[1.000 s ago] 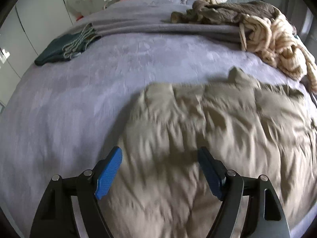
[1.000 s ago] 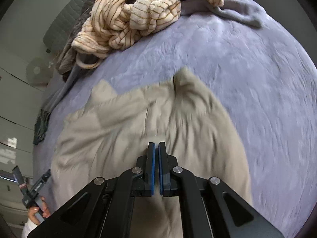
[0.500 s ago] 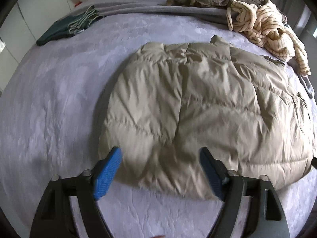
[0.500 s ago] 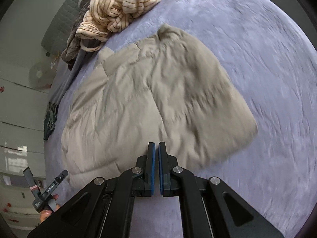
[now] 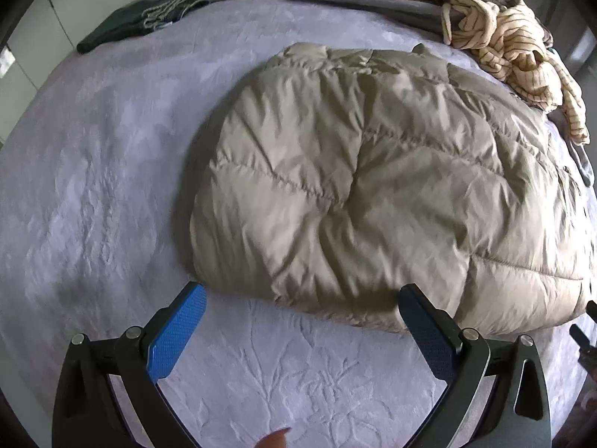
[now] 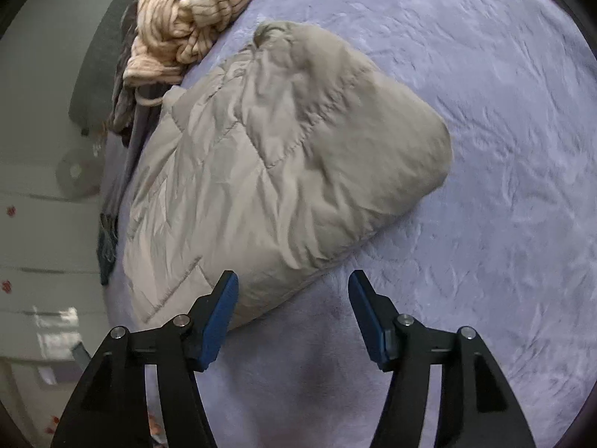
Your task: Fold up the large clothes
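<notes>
Now my left tool (image 5: 300,310) is spread wide, right tool (image 6: 293,289) just opened, nothing held; beige puffer jacket (image 5: 373,186) lies flat on the bed (image 5: 93,186).

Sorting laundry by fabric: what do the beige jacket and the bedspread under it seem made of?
Beige jacket: likely thin, smooth synthetic shell, slightly shiny, quilted seams and puffy filling. Bedspread: apparently soft plush fabric, matte lavender, embossed leafy pattern.
</notes>
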`<action>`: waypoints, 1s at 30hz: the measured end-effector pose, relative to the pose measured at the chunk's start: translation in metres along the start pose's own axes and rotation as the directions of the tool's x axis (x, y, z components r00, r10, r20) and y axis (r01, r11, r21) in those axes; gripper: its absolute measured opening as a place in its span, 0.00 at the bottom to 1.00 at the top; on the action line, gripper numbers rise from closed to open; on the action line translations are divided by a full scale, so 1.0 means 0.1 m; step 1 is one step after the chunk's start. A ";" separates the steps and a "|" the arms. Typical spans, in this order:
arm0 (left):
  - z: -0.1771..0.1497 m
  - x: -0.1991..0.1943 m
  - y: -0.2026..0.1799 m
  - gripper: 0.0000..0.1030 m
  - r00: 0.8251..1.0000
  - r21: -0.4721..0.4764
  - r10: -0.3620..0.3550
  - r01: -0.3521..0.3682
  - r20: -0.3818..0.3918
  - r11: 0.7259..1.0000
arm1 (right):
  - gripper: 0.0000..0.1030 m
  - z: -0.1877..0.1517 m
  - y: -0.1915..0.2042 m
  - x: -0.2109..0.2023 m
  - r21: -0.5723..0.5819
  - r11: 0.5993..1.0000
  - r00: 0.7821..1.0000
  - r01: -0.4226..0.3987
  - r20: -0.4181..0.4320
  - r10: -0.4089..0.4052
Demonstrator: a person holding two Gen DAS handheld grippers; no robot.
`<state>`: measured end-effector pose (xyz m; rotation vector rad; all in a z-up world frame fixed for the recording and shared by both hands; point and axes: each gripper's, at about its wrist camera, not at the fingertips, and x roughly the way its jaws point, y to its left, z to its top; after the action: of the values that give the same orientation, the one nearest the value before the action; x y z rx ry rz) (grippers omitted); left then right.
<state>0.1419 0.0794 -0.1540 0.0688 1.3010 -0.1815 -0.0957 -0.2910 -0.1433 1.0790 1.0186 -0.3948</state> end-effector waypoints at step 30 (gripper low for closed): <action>0.14 0.83 0.54 1.00 0.843 -0.486 -0.533 0.494 0.065 0.721 | 1.00 0.31 -0.04 0.80 0.248 0.901 0.928 -0.356 -0.020 0.372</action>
<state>0.1855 0.1225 -0.2328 -0.7429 1.3880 -0.3229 -0.0423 -0.3037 -0.2095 1.4806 0.8155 -0.1782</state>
